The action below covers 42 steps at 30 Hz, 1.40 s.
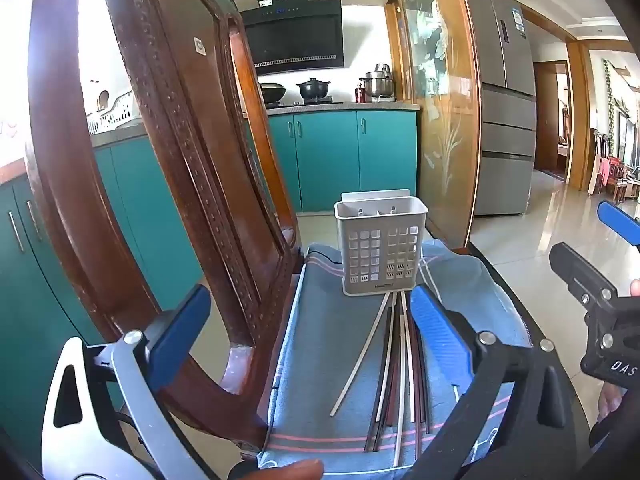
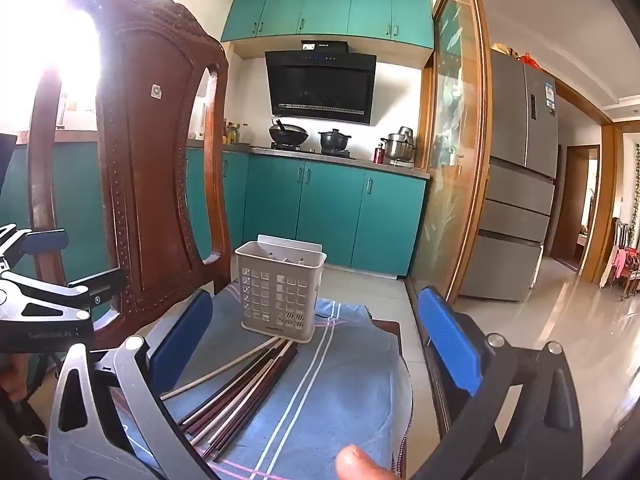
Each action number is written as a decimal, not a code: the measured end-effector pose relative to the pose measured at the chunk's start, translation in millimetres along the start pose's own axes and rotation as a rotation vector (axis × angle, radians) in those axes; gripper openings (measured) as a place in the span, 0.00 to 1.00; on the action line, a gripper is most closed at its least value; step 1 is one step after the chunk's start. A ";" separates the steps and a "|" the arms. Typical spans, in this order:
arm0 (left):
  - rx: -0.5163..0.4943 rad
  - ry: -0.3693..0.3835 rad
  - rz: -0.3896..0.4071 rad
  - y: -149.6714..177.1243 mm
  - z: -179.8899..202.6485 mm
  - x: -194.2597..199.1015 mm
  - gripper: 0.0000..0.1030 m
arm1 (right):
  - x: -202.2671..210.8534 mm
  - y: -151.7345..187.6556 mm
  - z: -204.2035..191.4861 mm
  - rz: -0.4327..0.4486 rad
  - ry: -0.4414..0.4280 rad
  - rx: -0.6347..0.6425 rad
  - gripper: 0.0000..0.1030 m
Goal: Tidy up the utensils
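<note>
Dark carved wood makes up the largest item, a chair [image 1: 160, 168] standing at the left of the work surface, its back rising just beside the cloth. Blue striped cloth [image 1: 332, 360] covers the table [image 2: 390, 326], whose bare edge shows at the far right corner. Pale grey plastic basket [image 1: 382, 248], perforated and divided inside, stands upright at the far end of the cloth; it looks empty. Chopsticks [image 1: 394, 376], a loose bundle of white and dark sticks, lie flat on the cloth with their far tips touching or just short of the basket's base; one white stick has strayed to the left of the rest. Left gripper [image 1: 310, 344] hovers low over the bundle, jaws spread wide, nothing between them. Right gripper [image 2: 316, 350] hangs to the right of the bundle, likewise spread wide and empty. Sorting appears not yet begun. Recommended handling: take one stick or a matched pair near mid-length, close squarely across it so it does not roll, lift clear of the neighbours, tip it upright and lower it into one compartment without nudging the light basket.
</note>
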<state>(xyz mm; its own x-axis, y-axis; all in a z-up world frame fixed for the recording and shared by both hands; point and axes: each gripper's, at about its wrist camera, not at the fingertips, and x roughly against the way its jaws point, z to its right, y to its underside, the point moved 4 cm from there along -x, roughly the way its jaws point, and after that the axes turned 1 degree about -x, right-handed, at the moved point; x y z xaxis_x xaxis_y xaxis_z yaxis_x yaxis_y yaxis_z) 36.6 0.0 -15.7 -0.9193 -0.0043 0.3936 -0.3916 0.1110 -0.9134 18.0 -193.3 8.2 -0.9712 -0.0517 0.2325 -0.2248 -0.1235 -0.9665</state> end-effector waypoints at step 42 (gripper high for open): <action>0.003 0.011 0.006 -1.6 1.4 7.1 0.97 | 9.1 -5.9 -2.9 0.024 -0.008 -0.002 0.98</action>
<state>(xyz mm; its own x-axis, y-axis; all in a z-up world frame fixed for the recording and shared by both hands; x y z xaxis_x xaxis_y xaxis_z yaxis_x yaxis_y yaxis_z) 30.6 -1.6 -11.6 -0.9212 0.0068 0.3891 -0.3862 0.1083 -0.9160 10.2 -190.2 15.7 -0.9757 -0.0624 0.2102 -0.2018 -0.1199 -0.9721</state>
